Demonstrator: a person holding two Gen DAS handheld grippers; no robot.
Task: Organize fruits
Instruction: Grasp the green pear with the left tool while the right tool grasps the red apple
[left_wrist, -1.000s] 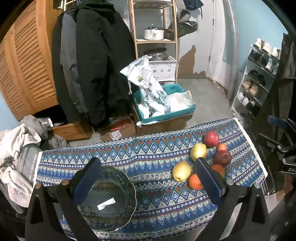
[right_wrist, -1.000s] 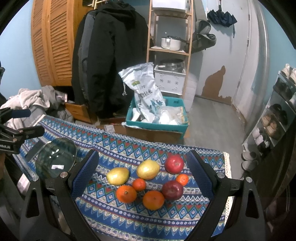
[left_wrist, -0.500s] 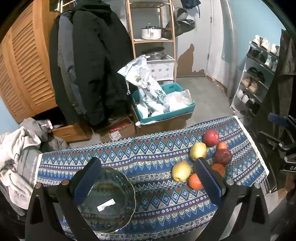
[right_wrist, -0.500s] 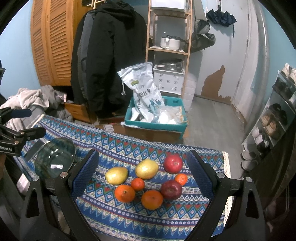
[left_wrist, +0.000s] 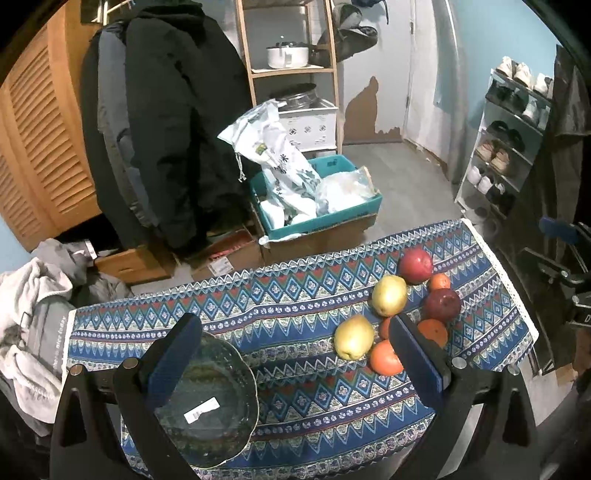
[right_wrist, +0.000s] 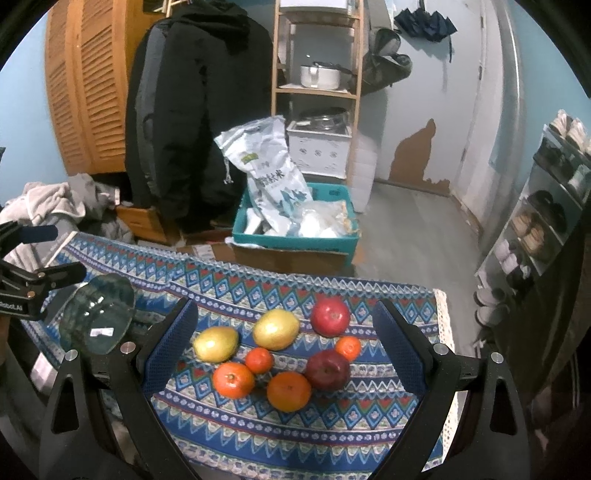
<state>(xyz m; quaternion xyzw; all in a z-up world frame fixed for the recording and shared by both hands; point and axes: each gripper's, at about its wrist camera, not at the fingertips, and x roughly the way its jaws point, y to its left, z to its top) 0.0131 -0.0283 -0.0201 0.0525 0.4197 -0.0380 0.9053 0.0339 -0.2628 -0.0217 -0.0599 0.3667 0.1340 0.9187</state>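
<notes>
Right now my left gripper (left_wrist: 295, 354) hangs over the desk (left_wrist: 295, 295) with its fingers spread wide, holding nothing; the glass bowl (left_wrist: 210, 402) sits under its left finger. My right gripper (right_wrist: 284, 350) is likewise wide open and empty above the fruit cluster (two yellow pears (right_wrist: 276, 329), two red apples (right_wrist: 330, 317), four oranges (right_wrist: 289, 391)) lying on the patterned cloth (right_wrist: 258, 435).
</notes>
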